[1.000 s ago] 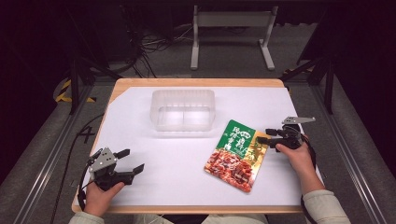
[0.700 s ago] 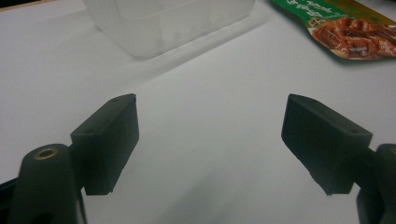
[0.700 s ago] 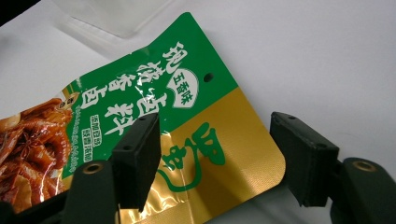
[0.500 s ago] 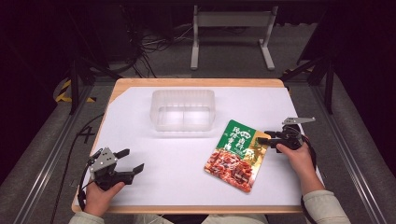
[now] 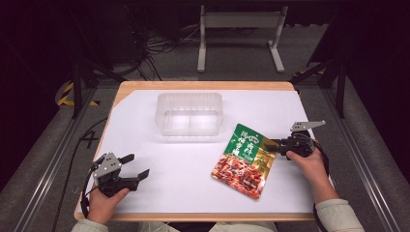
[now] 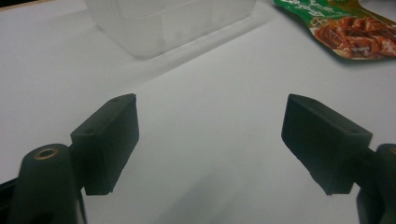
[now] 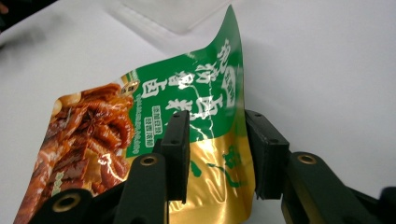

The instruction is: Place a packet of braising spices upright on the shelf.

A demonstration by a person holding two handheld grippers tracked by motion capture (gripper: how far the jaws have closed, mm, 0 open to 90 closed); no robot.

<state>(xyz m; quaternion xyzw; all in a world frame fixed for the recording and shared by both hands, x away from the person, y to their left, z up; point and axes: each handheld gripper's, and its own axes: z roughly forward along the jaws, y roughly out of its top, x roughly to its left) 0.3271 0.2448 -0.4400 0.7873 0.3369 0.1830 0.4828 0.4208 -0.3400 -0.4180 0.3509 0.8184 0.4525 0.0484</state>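
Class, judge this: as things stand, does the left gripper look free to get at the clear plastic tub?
Probably yes: the left gripper is open, and bare white table lies between it and the clear plastic tub.

clear plastic tub (image 5: 189, 113), white table (image 5: 193, 174)

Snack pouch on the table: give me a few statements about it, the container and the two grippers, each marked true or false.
1. The snack pouch lies inside the clear container. False: it lies on the white table cover, in front of and to the right of the container.
2. The right gripper has the pouch's edge between its jaws. True; the jaws have just been closing.
3. The left gripper holds the container. False: its jaws stand open over bare cover.
4. The container is empty. True.
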